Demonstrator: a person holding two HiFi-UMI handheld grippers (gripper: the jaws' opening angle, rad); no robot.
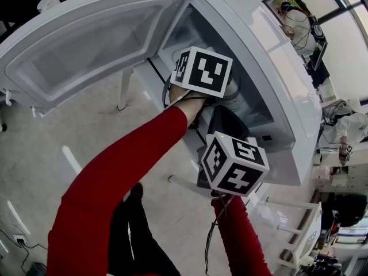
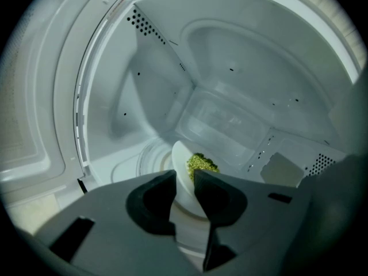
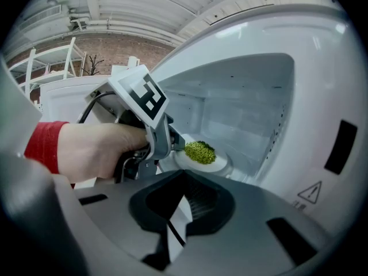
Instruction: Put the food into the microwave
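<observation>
A white plate (image 2: 181, 158) with a heap of green food (image 2: 201, 164) sits inside the open white microwave (image 1: 277, 68), over the glass turntable (image 2: 148, 157). My left gripper (image 2: 184, 175) reaches into the cavity, and the plate's near rim lies between its parted jaws, which do not clamp it. From the right gripper view the left gripper (image 3: 171, 148) is at the plate's (image 3: 217, 167) left edge, with the food (image 3: 200, 152) just beyond. My right gripper (image 3: 185, 173) waits outside the opening, shut and holding nothing. Both marker cubes (image 1: 202, 71) (image 1: 234, 163) show from the head.
The microwave door (image 1: 86, 45) hangs wide open to the left. The cavity walls (image 2: 241, 56) close in around the left gripper. White shelving (image 1: 299, 234) stands at lower right, and a person (image 1: 296, 22) sits in the far background.
</observation>
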